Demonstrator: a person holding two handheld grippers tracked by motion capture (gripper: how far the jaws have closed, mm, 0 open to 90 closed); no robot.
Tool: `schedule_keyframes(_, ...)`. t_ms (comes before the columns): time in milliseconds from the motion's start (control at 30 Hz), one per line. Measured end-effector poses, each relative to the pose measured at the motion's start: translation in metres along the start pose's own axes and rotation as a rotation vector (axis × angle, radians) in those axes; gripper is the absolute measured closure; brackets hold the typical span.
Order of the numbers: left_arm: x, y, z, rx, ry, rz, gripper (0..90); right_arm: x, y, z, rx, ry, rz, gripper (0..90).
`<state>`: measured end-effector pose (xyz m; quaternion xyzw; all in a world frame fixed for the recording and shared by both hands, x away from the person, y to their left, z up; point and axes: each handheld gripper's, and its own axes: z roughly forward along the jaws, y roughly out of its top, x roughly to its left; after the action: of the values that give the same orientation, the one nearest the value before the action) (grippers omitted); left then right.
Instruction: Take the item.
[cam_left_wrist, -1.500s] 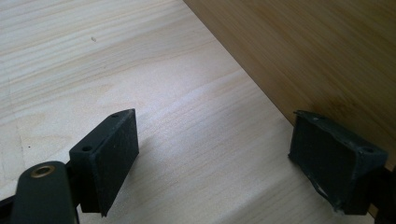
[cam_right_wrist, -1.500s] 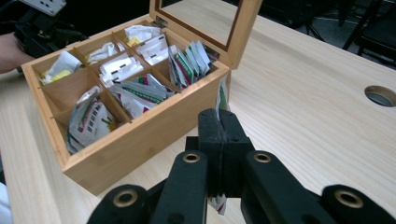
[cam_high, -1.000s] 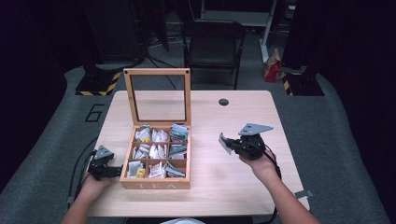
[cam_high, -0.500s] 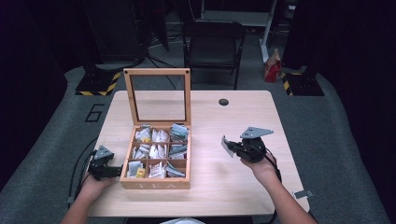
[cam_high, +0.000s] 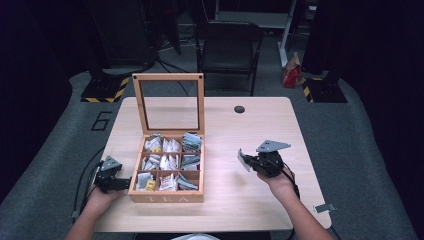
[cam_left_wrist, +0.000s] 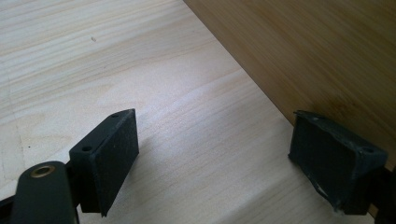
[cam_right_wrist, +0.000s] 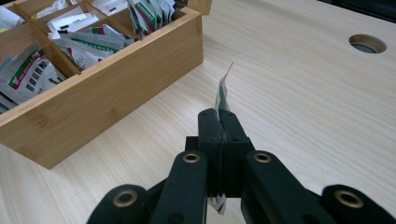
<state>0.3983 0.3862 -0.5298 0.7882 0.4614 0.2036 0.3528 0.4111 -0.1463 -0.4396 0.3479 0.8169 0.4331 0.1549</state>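
While packets (cam_high: 170, 162) fill the tea box (cam_high: 167, 192), the right hand-held gripper (cam_right_wrist: 219, 116) pinches one.

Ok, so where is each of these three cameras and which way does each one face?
High view: above the person's side, facing forward and down on the table; both forearms show, with left gripper and right gripper.
Left gripper view: on that gripper, facing the tea box wall; open jaws show.
Right gripper view: on that gripper, facing the box; jaws shut on a tea sachet.
All three show the box.
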Motion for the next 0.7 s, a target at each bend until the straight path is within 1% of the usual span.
schedule_keyframes(133,0.0,0.0,0.0,0.0,0.0,0.001,15.2,-0.001,-0.003,0.002,0.003,-0.002,-0.004,89.6)
schedule_keyframes(200,0.0,0.0,0.0,0.0,0.0,0.0,15.2,-0.001,-0.005,0.003,0.007,-0.004,0.003,89.6)
schedule_keyframes(233,0.0,0.0,0.0,0.0,0.0,0.0,15.2,-0.001,-0.006,0.003,0.008,-0.005,-0.004,89.6)
schedule_keyframes(333,0.0,0.0,0.0,0.0,0.0,0.0,15.2,-0.002,-0.009,0.005,0.015,-0.012,-0.006,89.6)
schedule_keyframes(500,0.0,0.0,0.0,0.0,0.0,0.001,15.2,-0.003,-0.015,0.009,0.02,-0.02,0.002,89.5)
schedule_keyframes(533,0.0,0.0,0.0,0.0,0.0,0.0,15.2,-0.004,-0.016,0.01,0.026,-0.023,-0.006,89.5)
schedule_keyframes(567,0.0,0.0,0.0,0.0,0.0,0.0,15.2,-0.004,-0.017,0.01,0.025,-0.026,0.004,89.5)
schedule_keyframes(700,0.0,0.0,0.0,0.0,0.0,0.0,15.2,-0.004,-0.022,0.013,0.035,-0.032,0.0,89.5)
